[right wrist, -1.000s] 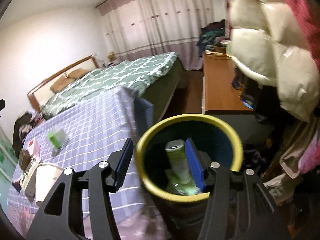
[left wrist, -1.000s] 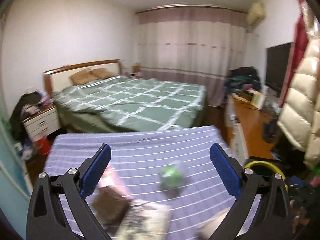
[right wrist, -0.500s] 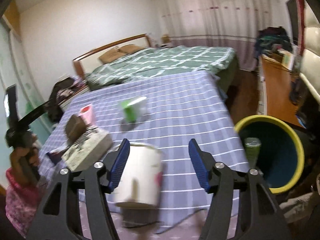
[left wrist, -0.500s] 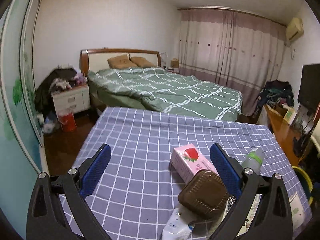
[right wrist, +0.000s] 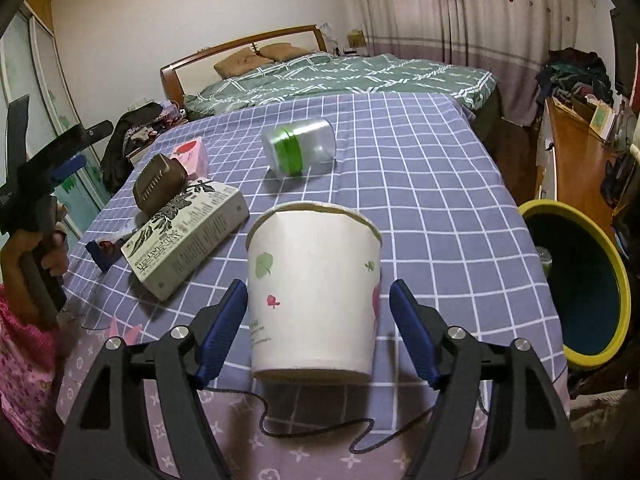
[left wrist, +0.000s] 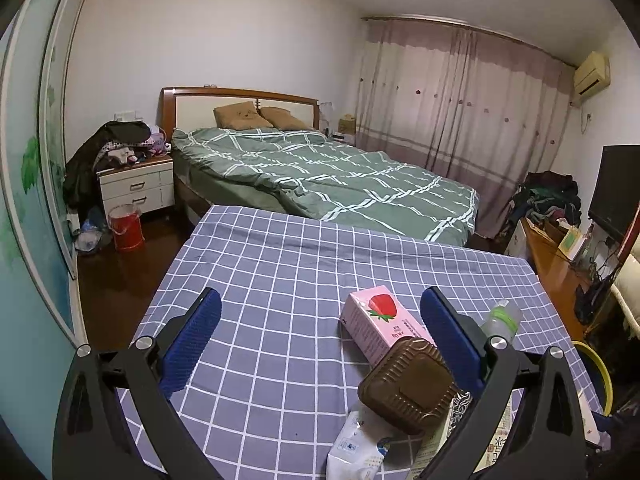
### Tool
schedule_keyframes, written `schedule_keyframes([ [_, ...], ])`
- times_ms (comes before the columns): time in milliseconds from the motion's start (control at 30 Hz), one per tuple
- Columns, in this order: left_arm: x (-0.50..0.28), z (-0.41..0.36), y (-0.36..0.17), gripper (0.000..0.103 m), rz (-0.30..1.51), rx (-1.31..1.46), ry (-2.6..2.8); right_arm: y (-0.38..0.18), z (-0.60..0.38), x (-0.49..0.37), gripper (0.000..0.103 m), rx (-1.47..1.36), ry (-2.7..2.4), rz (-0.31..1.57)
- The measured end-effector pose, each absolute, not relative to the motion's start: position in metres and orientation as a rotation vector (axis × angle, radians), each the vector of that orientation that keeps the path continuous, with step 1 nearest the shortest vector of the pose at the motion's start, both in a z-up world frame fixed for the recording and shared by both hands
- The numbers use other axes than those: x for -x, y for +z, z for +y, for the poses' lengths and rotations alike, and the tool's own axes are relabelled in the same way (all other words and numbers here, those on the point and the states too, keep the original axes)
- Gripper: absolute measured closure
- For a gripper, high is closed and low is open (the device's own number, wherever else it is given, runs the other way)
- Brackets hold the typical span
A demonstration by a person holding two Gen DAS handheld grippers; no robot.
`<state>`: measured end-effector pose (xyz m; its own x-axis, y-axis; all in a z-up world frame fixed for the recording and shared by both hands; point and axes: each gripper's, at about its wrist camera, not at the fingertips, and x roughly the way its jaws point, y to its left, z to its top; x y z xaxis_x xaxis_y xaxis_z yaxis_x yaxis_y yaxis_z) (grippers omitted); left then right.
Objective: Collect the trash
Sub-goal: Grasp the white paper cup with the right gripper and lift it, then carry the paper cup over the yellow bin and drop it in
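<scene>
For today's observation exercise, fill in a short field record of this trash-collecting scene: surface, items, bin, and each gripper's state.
surface: purple checked tablecloth
nearest item: white paper cup, upright, between the right gripper's jaws, not clamped
other items: clear plastic jar with green band lying down; pink strawberry carton; brown ribbed container; white printed box
bin: yellow-rimmed blue bin, beside table
left gripper: open, empty
</scene>
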<state>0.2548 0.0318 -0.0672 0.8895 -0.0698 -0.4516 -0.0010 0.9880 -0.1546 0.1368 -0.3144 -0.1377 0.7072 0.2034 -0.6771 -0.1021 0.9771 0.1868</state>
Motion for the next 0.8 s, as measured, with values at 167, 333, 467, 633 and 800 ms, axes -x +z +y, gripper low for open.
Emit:
schedule_keyframes([
  [167, -0.256, 0.031, -0.07, 0.005, 0.482, 0.143, -0.039, -0.137, -0.319, -0.137, 0.04, -0.166, 0.193, 0.775],
  [333, -0.253, 0.03, -0.068, 0.005, 0.475, 0.14, -0.038, -0.133, -0.323, -0.135, 0.043, -0.19, 0.206, 0.764],
  [467, -0.252, 0.028, -0.067, 0.005, 0.479, 0.143, -0.042, -0.126, -0.332, -0.135, 0.043, -0.194, 0.176, 0.739],
  [633, -0.25, 0.025, -0.066, 0.005, 0.479, 0.135, -0.045, -0.119, -0.352, -0.136, 0.043, -0.196, 0.094, 0.705],
  [800, -0.25, 0.025, -0.066, 0.005, 0.48, 0.133, -0.044, -0.114, -0.384, -0.137, 0.043, -0.208, -0.018, 0.67],
])
